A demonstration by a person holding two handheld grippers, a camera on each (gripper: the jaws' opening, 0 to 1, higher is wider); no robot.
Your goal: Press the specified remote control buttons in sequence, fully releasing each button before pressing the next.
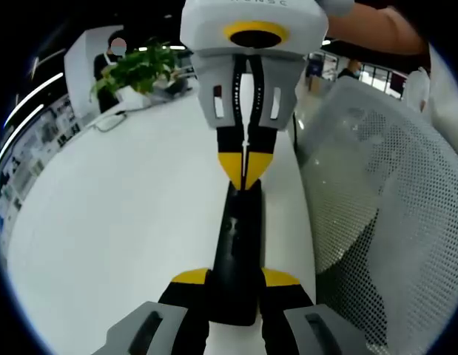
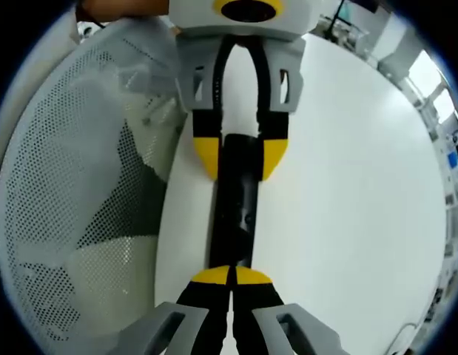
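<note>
Left gripper (image 1: 236, 285) is clamped on the near end of the black remote control (image 1: 240, 244), yellow-tipped jaws on either long side of it; in the right gripper view the same gripper (image 2: 240, 159) comes down from the top and straddles the far end of the remote (image 2: 236, 214). Right gripper (image 2: 232, 277) has its jaws pressed together, yellow tips touching, sitting on the near end of the remote's face. In the left gripper view it (image 1: 245, 164) enters from the top, tips together, touching down on the far end of the remote. Can't tell which button is under the tips. The remote lies flat on the white table (image 1: 125, 214), lengthwise between the two grippers, close to the table edge. Just beside that edge is a white mesh-back office chair (image 1: 384, 200), also seen in the right gripper view (image 2: 81, 185). At the far end of the table stands a green potted plant (image 1: 140, 70), with a thin cable (image 1: 110, 122) lying near it. A person's forearm (image 1: 384, 29) shows above the right gripper.
</note>
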